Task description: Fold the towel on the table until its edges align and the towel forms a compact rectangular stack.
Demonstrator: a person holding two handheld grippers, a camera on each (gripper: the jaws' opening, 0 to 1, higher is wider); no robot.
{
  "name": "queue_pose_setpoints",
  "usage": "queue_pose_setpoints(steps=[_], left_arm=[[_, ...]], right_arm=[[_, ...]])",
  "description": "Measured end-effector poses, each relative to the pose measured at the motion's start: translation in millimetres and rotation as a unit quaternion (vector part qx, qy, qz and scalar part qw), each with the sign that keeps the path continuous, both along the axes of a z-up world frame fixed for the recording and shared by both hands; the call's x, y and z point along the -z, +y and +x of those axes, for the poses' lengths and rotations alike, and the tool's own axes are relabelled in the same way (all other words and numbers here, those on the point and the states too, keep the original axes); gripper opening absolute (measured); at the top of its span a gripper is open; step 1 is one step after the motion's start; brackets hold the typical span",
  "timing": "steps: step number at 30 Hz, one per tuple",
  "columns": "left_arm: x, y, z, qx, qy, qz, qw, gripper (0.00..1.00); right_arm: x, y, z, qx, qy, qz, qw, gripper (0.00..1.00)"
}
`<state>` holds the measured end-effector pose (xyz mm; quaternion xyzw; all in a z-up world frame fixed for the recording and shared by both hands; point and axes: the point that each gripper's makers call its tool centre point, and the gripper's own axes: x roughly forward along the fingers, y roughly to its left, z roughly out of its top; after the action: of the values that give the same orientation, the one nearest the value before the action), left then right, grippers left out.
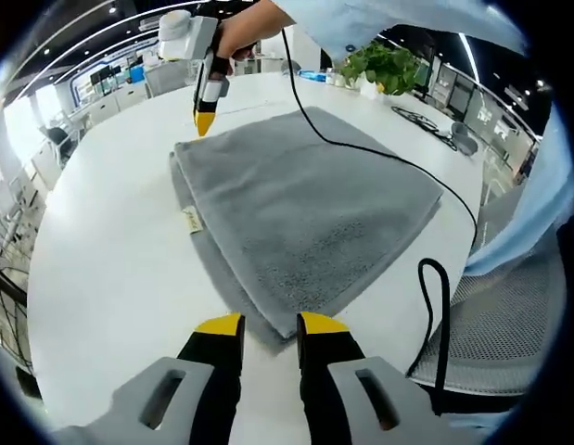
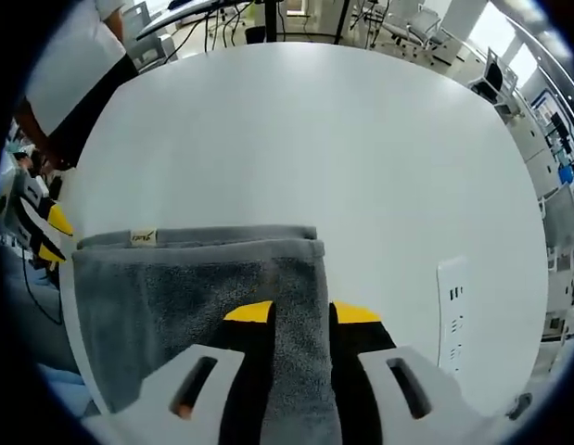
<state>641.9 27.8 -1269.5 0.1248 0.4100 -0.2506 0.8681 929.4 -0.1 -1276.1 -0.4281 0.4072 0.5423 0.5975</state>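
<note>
A grey towel (image 1: pixel 296 209) lies folded and flat on the white table (image 1: pixel 110 278), with a small label (image 1: pixel 190 221) on its left edge. My left gripper (image 1: pixel 271 324) is at the towel's near corner, jaws a little apart, and that corner lies flat between the tips. A hand holds my right gripper (image 1: pixel 205 120) just above the far corner. In the right gripper view, the towel (image 2: pixel 194 287) runs under and between the jaws of my right gripper (image 2: pixel 302 313), which are slightly open. The left gripper (image 2: pixel 47 236) shows at the towel's left edge.
A black cable (image 1: pixel 379 158) crosses the towel's far side and loops off the table edge near a mesh chair (image 1: pixel 509 315). A potted plant (image 1: pixel 384 65) stands at the back. A white flat panel (image 2: pixel 453 311) lies on the table right of the towel.
</note>
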Motion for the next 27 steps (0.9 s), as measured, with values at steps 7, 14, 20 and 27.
queue_pose_setpoints(steps=[7, 14, 20, 27], left_arm=[[-10.1, -8, 5.2, 0.004, -0.015, 0.001, 0.9999, 0.26], [-22.6, -17, 9.4, 0.005, -0.029, 0.002, 0.9996, 0.28], [-33.4, -28, 14.6, 0.009, -0.043, -0.006, 0.9990, 0.29], [-42.3, -52, 23.3, 0.025, -0.057, -0.006, 0.9981, 0.29]], right_arm=[[-7.4, -19, -2, 0.007, -0.001, 0.000, 1.0000, 0.23], [-13.8, -41, 1, 0.016, -0.006, 0.003, 0.9998, 0.23], [-23.9, -61, -2, 0.022, -0.008, 0.006, 0.9997, 0.23], [-32.9, -97, 4, 0.034, -0.012, 0.004, 0.9993, 0.23]])
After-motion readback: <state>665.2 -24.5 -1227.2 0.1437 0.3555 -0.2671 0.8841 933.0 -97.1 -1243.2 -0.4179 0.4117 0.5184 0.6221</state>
